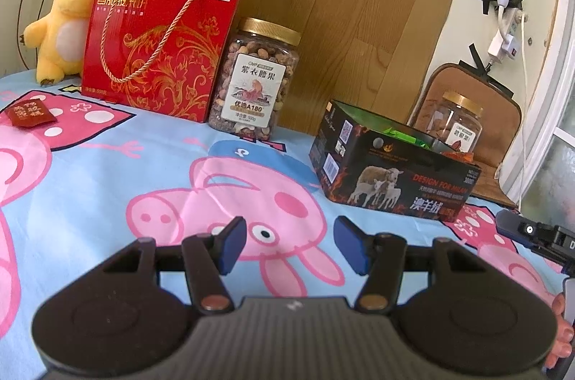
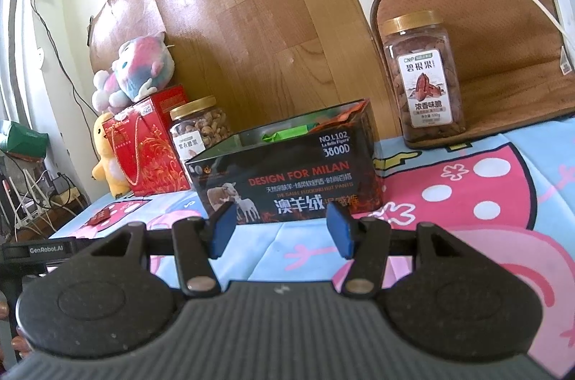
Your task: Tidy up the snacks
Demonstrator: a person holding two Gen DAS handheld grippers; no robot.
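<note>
Left gripper (image 1: 289, 245) stands half open and empty over the bed's cartoon sheet (image 1: 107, 171), red snack packet (image 1: 30, 115) at the far left edge; right gripper (image 2: 281, 230), likewise parted and empty, faces the open black box (image 2: 287, 171), so advise squaring on the packet before closing.

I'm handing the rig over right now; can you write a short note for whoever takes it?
Left gripper: open, empty, low over the cartoon cloth.
Right gripper: open, empty, facing the black open box.
Things: black box mid-table, with green packets and something orange inside. Red snack packet loose at far left. Cashew jar beside the red gift box. Pecan jar behind the box on a brown mat.
Done: some packets boxed.
Left: probably the loose red packet; maybe the jars.
</note>
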